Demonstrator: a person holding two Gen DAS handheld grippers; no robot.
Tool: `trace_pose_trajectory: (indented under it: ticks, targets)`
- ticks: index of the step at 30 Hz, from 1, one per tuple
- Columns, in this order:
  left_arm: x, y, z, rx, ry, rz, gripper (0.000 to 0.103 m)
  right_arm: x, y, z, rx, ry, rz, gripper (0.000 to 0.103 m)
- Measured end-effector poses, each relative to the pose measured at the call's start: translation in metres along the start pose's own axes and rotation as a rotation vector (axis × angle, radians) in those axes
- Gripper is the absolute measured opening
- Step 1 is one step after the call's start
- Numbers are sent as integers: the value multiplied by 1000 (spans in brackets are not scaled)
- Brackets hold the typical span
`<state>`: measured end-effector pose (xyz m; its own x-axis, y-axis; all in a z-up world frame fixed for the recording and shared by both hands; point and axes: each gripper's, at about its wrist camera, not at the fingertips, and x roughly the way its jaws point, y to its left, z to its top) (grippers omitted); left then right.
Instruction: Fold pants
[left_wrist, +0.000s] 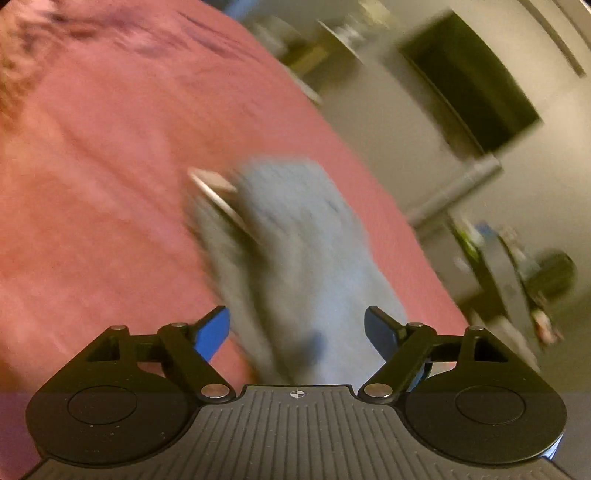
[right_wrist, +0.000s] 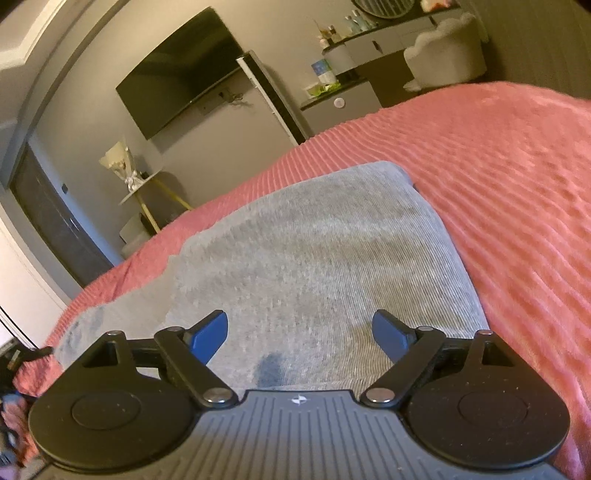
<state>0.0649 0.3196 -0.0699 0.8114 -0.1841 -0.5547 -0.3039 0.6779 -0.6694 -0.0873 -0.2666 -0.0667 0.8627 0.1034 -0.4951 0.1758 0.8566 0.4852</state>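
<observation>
The grey pants (right_wrist: 317, 258) lie flat as a folded stack on the pink ribbed bedspread (right_wrist: 498, 177). In the left wrist view they (left_wrist: 295, 251) are blurred and run away from the camera, with a lighter band (left_wrist: 218, 195) on their left side. My left gripper (left_wrist: 297, 328) is open just above the near end of the pants, blue pads apart, holding nothing. My right gripper (right_wrist: 299, 332) is open low over the near edge of the pants, blue pads apart and empty.
The bed edge runs diagonally behind the pants. Beyond it are a wall-mounted TV (right_wrist: 181, 70), a white tower unit (right_wrist: 273, 99), a dresser with bottles (right_wrist: 369, 44), a fluffy chair (right_wrist: 443, 51) and a door (right_wrist: 55, 229). Clutter lies on the floor (left_wrist: 517, 273).
</observation>
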Motion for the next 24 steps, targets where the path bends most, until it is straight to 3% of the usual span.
trace_pose_trajectory:
  ticks: [2, 6, 9, 14, 17, 22, 24]
  targets:
    - [0, 21, 16, -41, -27, -19, 83, 2, 4, -1, -37, 1, -17, 86]
    - [16, 44, 33, -143, 44, -174, 78, 6, 10, -3, -112, 2, -53, 86]
    - [30, 40, 33, -156, 70, -217, 72, 8, 13, -5, -146, -2, -77, 86]
    - [59, 40, 36, -182, 97, -269, 63, 8, 14, -6, -172, -6, -95, 86]
    - [73, 44, 38, -203, 118, -257, 54, 7, 14, -7, -179, -8, -97, 86]
    - [75, 50, 40, -233, 103, -280, 53, 6, 14, -8, -204, -7, -104, 86]
    - [75, 49, 41, -225, 102, -272, 47, 6, 15, -8, -206, -10, -108, 86]
